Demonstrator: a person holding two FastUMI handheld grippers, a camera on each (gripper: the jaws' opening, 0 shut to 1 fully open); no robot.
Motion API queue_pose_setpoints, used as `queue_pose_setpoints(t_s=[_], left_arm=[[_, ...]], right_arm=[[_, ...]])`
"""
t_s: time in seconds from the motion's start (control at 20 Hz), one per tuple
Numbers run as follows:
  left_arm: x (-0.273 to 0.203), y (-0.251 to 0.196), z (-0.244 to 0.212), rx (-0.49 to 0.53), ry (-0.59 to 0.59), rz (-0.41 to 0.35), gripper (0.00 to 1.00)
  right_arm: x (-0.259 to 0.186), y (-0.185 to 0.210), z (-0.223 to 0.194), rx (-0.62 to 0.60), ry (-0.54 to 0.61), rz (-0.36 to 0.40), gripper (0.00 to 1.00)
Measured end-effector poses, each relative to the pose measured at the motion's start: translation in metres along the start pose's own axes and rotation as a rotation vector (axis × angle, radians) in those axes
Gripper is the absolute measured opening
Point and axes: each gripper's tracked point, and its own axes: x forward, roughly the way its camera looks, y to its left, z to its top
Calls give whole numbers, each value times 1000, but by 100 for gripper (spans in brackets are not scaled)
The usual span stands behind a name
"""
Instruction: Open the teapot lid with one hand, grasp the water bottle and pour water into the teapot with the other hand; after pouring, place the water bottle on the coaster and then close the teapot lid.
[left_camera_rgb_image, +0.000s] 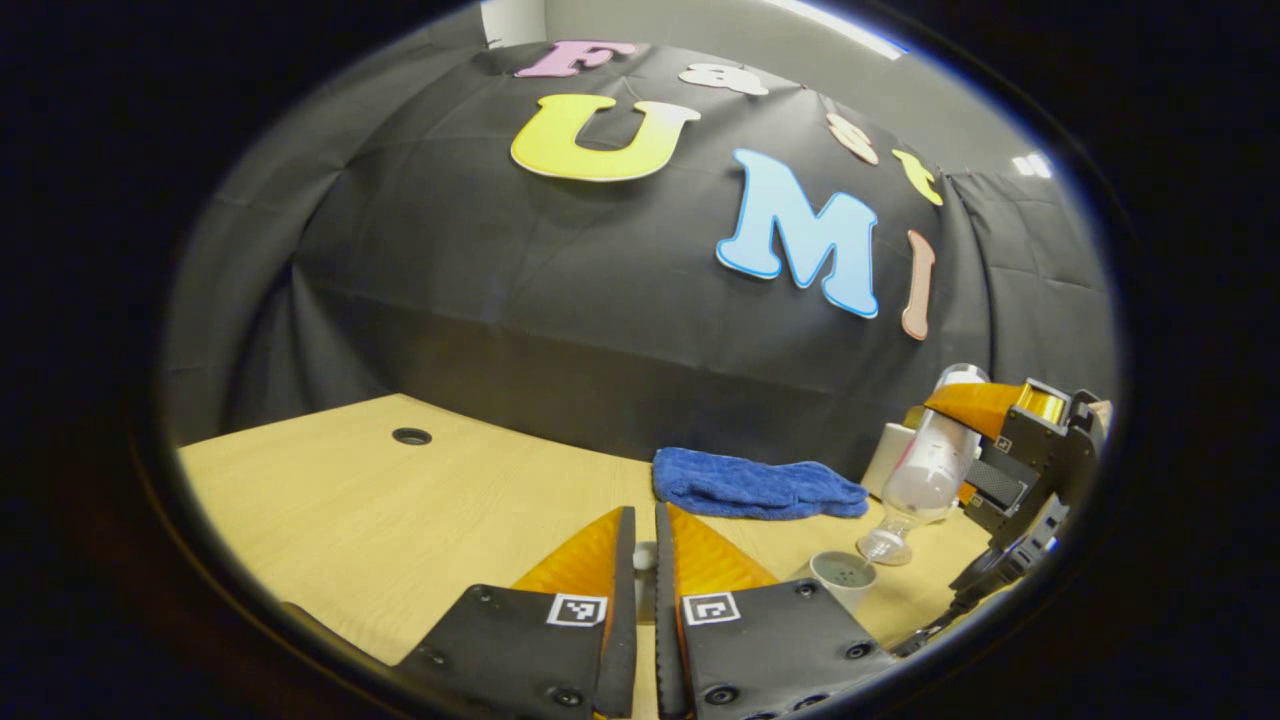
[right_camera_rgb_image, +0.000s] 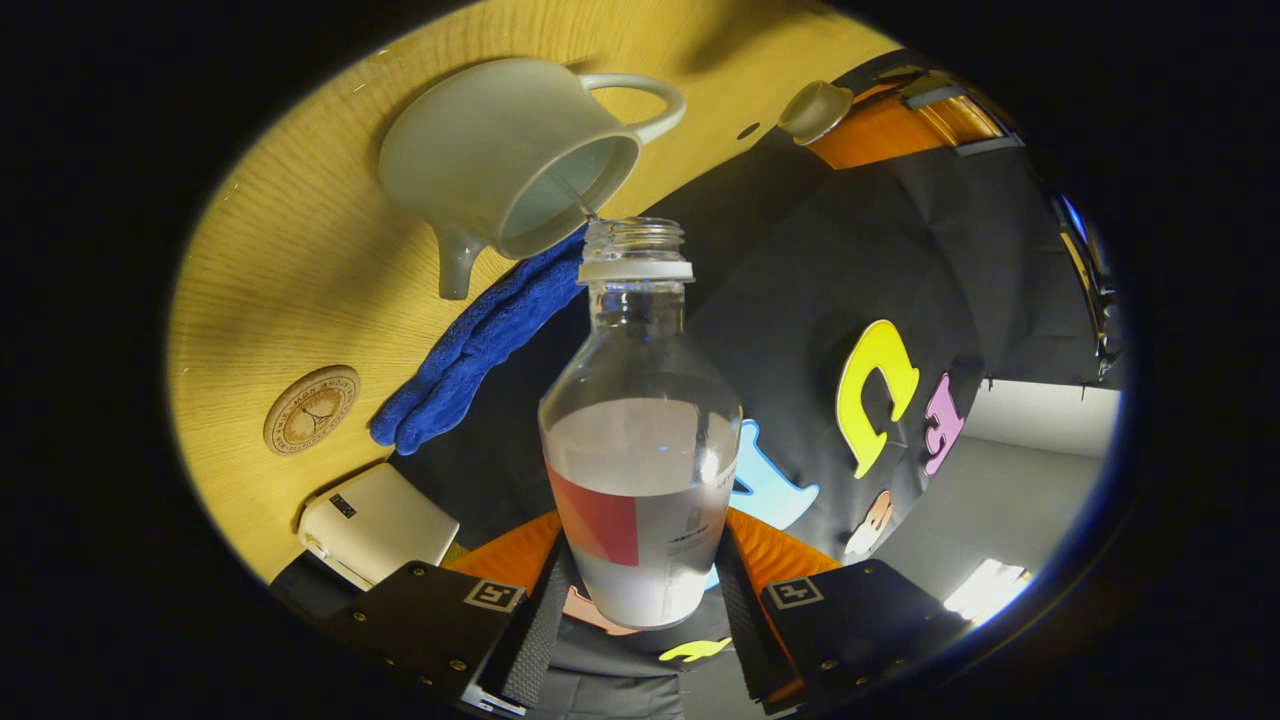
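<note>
The clear water bottle (right_camera_rgb_image: 640, 450), uncapped and about half full, is tilted with my right gripper (right_camera_rgb_image: 640, 575) shut on its lower body. Its mouth sits at the rim of the open white teapot (right_camera_rgb_image: 510, 150), and a thin stream of water runs into it. In the left gripper view the bottle (left_camera_rgb_image: 925, 475) leans neck-down over the teapot (left_camera_rgb_image: 845, 578), held by the right gripper (left_camera_rgb_image: 965, 450). My left gripper (left_camera_rgb_image: 645, 525) is shut on the white teapot lid (left_camera_rgb_image: 645, 555), left of the teapot. That lid (right_camera_rgb_image: 815, 108) is off the pot. A round wooden coaster (right_camera_rgb_image: 312, 408) lies on the table.
A folded blue towel (left_camera_rgb_image: 755, 485) lies behind the teapot against the booth wall. A white box (right_camera_rgb_image: 375, 525) rests near the coaster. The wooden table (left_camera_rgb_image: 400, 520) has a cable hole (left_camera_rgb_image: 411, 436) at the far left.
</note>
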Motion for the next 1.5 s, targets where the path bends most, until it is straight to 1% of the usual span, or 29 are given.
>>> queue_pose_setpoints(t_s=[0.15, 0.25, 0.3, 0.4, 0.45, 0.55, 0.75, 0.8, 0.85, 0.9, 0.95, 1.0, 1.05, 1.1, 1.2, 1.25, 1.35, 1.4, 1.45, 1.5], left_arm=[[0, 1, 0, -1, -2, 2, 14], [0, 0, 0, -3, -3, 2, 14], [0, 1, 1, -3, -4, 2, 17], [-1, 2, 0, -4, -9, 6, 17], [-1, 3, 1, -4, -11, 9, 17], [-1, 5, 3, -3, -14, 14, 17], [1, 3, -2, -6, -4, 10, 17], [1, 3, -4, -6, 1, 10, 14], [1, 3, -5, -5, 5, 11, 14], [2, 3, -6, -5, 7, 11, 17], [1, 4, -6, -7, 5, 12, 17], [2, 4, -5, -8, 3, 11, 14], [1, 5, -5, -8, 2, 12, 17], [1, 4, -6, -7, 3, 13, 14], [2, 3, -8, -4, 10, 11, 14], [3, 2, -9, -3, 12, 11, 17], [3, 2, -9, 0, 11, 9, 17], [3, 1, -9, 2, 8, 9, 17], [3, 1, -8, 5, 7, 9, 17], [3, 2, -7, 7, 5, 9, 17]], right_arm=[[-1, 1, 0, -14, -4, -6, 73], [-1, 4, 0, -3, 0, 6, 73], [-2, 6, 0, 7, 3, 15, 73], [-2, 4, -3, 18, 9, 14, 73], [-1, 3, -4, 32, 14, 18, 73], [-1, 15, -8, 107, 24, 67, 73], [-7, 38, -8, 310, 57, 191, 73], [-8, 45, -9, 369, 70, 226, 74], [-10, 52, -9, 439, 84, 265, 73], [-12, 62, -9, 519, 98, 312, 73], [-14, 71, -7, 601, 114, 358, 74], [-16, 78, -8, 680, 132, 395, 74], [-18, 84, -6, 753, 148, 431, 74], [-19, 91, -6, 823, 165, 465, 74], [-21, 105, -4, 959, 201, 533, 74], [-21, 109, -3, 1030, 216, 556, 74], [-24, 117, -3, 1162, 249, 587, 72], [-22, 122, -4, 1216, 267, 594, 74], [-21, 126, -6, 1263, 284, 601, 72], [-19, 131, -8, 1312, 297, 607, 74]])
